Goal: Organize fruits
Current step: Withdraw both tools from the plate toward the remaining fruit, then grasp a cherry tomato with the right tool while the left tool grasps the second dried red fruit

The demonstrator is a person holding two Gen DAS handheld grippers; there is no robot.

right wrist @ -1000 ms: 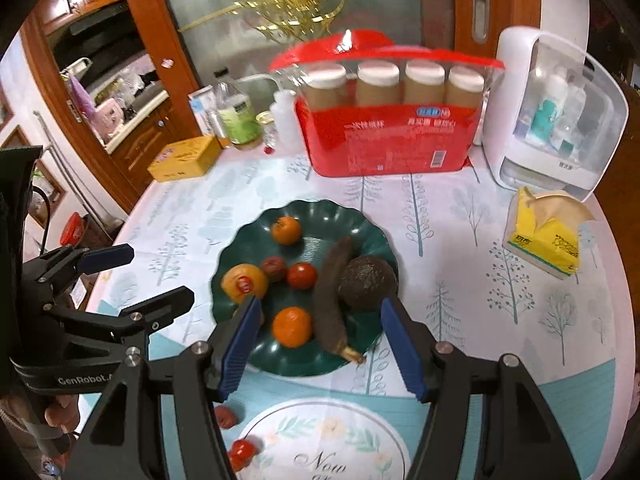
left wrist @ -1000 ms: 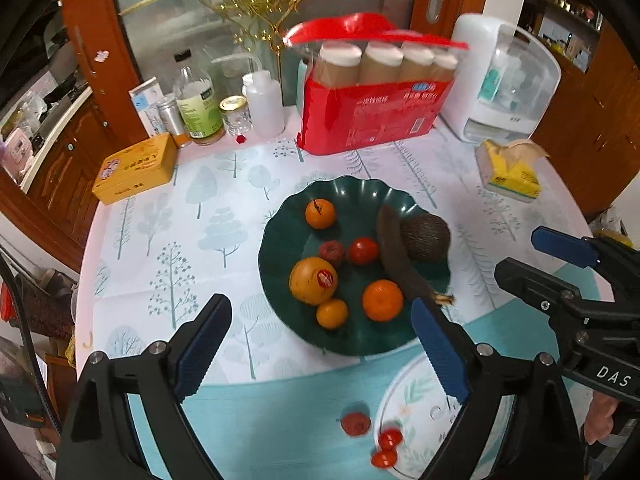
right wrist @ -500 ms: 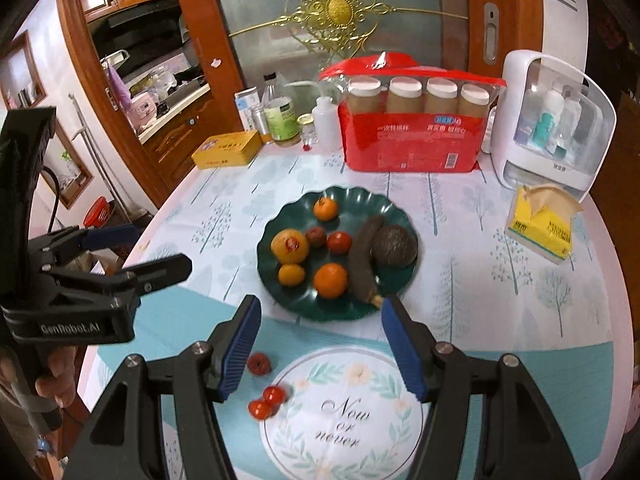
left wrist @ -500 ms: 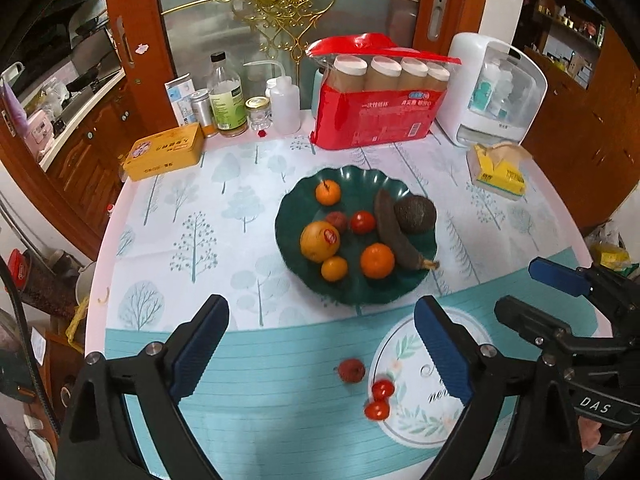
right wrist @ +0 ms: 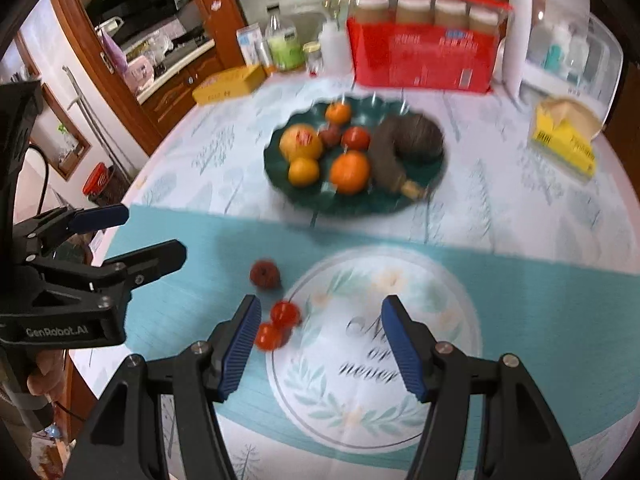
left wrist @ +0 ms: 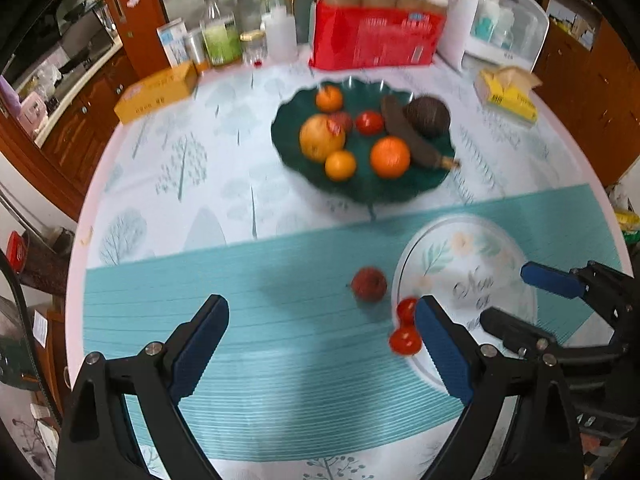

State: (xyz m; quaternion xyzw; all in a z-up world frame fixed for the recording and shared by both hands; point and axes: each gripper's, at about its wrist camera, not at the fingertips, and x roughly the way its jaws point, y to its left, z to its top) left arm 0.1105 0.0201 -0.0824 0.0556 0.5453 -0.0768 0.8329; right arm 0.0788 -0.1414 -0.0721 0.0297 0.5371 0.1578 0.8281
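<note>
A dark green plate holds several oranges, a red tomato, a dark banana and an avocado. On the teal cloth nearer me lie a dark red fruit and two small red tomatoes. My left gripper is open and empty, with the tomatoes just inside its right finger. My right gripper is open and empty, with the tomatoes by its left finger. Each gripper also shows in the other's view.
A red pack of jars, bottles, a yellow box, a white dispenser and a yellow tissue pack stand at the table's far side. The round table edge drops off at left.
Both grippers have dropped lower and closer to the table front. The loose red fruits now sit near the fingertips. Both grippers stayed open.
</note>
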